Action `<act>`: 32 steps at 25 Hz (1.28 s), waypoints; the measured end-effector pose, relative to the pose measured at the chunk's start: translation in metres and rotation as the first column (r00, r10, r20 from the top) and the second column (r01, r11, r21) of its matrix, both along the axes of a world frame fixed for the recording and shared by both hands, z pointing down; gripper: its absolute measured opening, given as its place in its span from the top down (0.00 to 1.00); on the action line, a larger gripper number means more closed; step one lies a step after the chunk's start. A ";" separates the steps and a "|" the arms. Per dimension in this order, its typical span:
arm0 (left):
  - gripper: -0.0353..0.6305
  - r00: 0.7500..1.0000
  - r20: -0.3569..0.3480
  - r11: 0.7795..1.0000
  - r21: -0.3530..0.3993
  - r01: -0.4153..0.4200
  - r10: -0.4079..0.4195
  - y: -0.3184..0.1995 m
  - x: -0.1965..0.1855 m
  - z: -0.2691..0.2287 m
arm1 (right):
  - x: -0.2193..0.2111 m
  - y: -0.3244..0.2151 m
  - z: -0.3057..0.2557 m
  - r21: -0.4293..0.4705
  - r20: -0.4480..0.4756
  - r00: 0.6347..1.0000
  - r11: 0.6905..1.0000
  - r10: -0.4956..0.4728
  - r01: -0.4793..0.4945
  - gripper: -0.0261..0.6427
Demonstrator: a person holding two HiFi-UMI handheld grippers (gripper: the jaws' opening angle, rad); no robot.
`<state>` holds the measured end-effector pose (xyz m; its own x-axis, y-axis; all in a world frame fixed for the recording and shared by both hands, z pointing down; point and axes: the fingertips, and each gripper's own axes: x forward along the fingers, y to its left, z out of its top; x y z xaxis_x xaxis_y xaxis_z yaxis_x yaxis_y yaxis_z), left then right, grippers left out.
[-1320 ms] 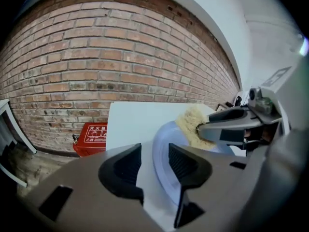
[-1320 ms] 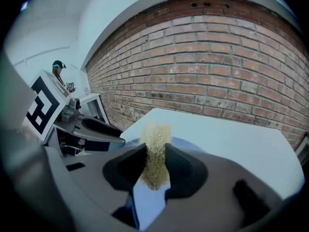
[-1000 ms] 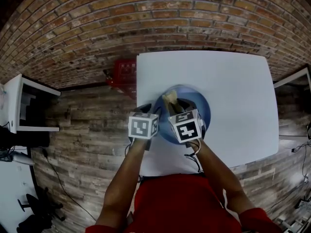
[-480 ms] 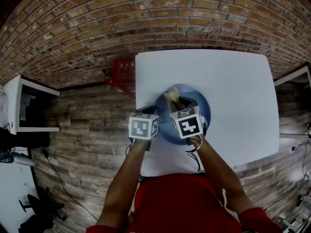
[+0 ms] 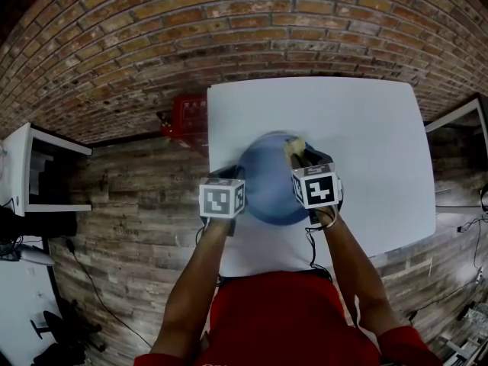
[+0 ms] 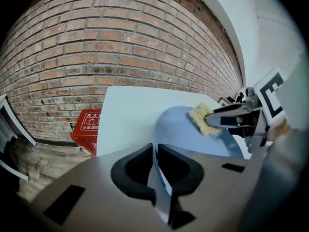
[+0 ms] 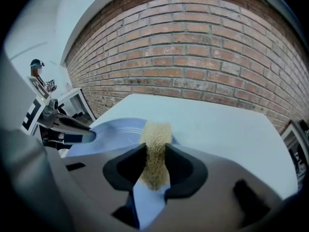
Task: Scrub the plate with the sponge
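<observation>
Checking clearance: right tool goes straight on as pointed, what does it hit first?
Likely the blue plate, near its rim: the sponge in the right tool sits over it. Depth unclear; possibly the white table beyond.

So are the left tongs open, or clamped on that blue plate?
Clamped. The left tongs have just been closing, and their own view shows the rim of the blue plate pinched between them.
</observation>
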<state>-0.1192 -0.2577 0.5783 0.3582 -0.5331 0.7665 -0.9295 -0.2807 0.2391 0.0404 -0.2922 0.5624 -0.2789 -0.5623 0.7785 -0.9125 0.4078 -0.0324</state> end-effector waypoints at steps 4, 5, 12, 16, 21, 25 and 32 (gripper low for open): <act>0.88 1.000 -0.009 1.000 0.000 0.012 -0.012 0.000 0.000 0.001 | 0.006 0.003 0.001 0.000 0.005 1.000 1.000 0.010 -0.010 0.78; 0.88 1.000 -0.010 1.000 0.000 0.014 -0.014 0.001 0.001 0.001 | 0.001 0.006 -0.001 0.001 0.011 1.000 1.000 0.003 -0.003 0.78; 0.89 1.000 -0.017 1.000 0.005 0.025 -0.025 0.001 0.001 0.000 | -0.085 0.042 -0.013 -0.011 0.093 0.983 0.987 -0.161 0.163 0.78; 0.89 0.999 -0.009 0.999 0.005 0.032 -0.032 0.001 -0.002 0.001 | -0.108 0.054 -0.003 -0.042 0.093 0.974 0.976 -0.208 0.212 0.78; 0.89 0.999 -0.016 0.999 0.015 0.030 -0.030 0.000 -0.001 0.000 | -0.098 0.048 -0.001 -0.047 0.075 0.978 0.979 -0.192 0.196 0.78; 0.89 1.000 -0.017 1.000 0.016 0.026 -0.026 0.001 -0.001 0.000 | -0.061 0.039 0.003 -0.048 0.045 0.991 0.991 -0.124 0.126 0.78; 0.89 0.999 -0.020 0.999 0.020 0.034 -0.034 0.002 0.000 0.000 | 0.006 0.030 0.003 -0.067 0.005 1.000 0.998 0.003 -0.003 0.78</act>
<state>-0.1192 -0.2555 0.5780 0.3546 -0.5606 0.7483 -0.9338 -0.2538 0.2523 0.0462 -0.2624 0.5653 -0.2814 -0.5094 0.8132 -0.9134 0.4020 -0.0643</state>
